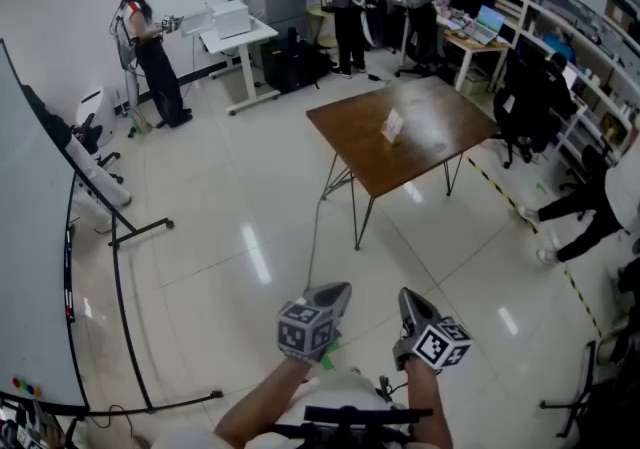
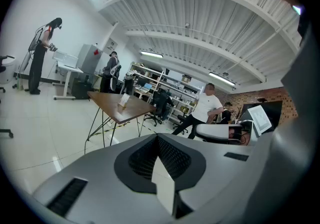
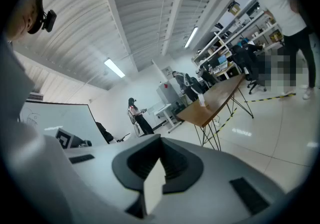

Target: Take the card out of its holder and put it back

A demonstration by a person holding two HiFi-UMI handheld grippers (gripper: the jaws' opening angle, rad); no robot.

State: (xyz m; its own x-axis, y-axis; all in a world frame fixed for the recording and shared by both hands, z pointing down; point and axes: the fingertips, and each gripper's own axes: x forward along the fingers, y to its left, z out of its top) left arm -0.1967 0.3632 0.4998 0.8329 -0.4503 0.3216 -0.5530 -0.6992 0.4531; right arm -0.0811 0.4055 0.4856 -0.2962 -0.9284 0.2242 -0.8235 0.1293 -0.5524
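1. Open office-lab is noted: a glossy pale tiled floor (image 1: 250, 237), a whiteboard (image 1: 30, 267) on a wheeled frame at the left, and shelving (image 1: 560, 27) along the right wall. Several people are seen at the room's edges; none is at the worktop.
2. One brown worktop (image 1: 440, 132) on thin dark legs is set mid-room, well apart from both tools. Its surface is bare but for one small item.
3. The left hand-held gripper (image 1: 335, 292) and the right hand-held gripper (image 1: 410, 299) are held low and side by side at the bottom of the head view, aimed toward the worktop and tipped slightly down. In each gripper's own view the jaws are seen pressed fully together, with nothing between them.
4. A small pale holder (image 1: 393, 126) is seen upright near the middle of the worktop. The card (image 1: 394, 123) is judged to be seated in it, though the two cannot be separated at this range.
5. Step in hand is judged to be the approach; removal has not yet begun.
6. Next move, as judged: the worktop is to be closed on until the holder is within reach, and the jaws are to be opened. One gripper is likely needed to steady the holder while the card's top edge is pinched by the other.
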